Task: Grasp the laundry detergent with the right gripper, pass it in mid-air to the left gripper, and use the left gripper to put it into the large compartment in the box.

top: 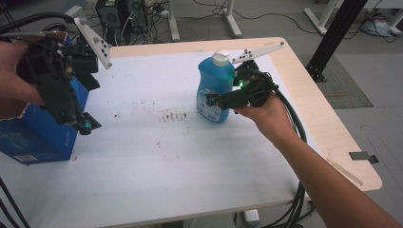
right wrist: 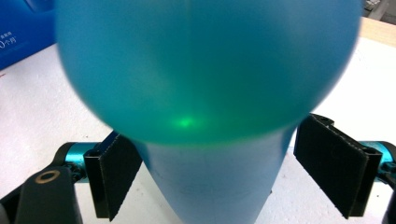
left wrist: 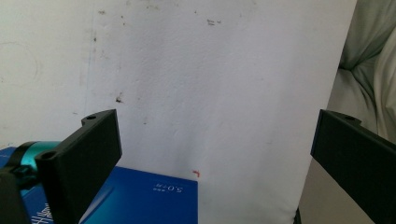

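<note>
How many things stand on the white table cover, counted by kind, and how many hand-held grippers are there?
Blue bottle with white cap: 1
Blue box: 1
Hand-held gripper: 2, the left hand-held gripper and the right hand-held gripper
Total: 4

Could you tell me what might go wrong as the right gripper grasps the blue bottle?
1. The blue bottle stands tall on a narrow base; the right gripper reaches it from the side and might tip it.
2. In the right gripper view, the left pad is at the bottle while the right pad stands clear, so uneven closing could push it sideways.
</note>
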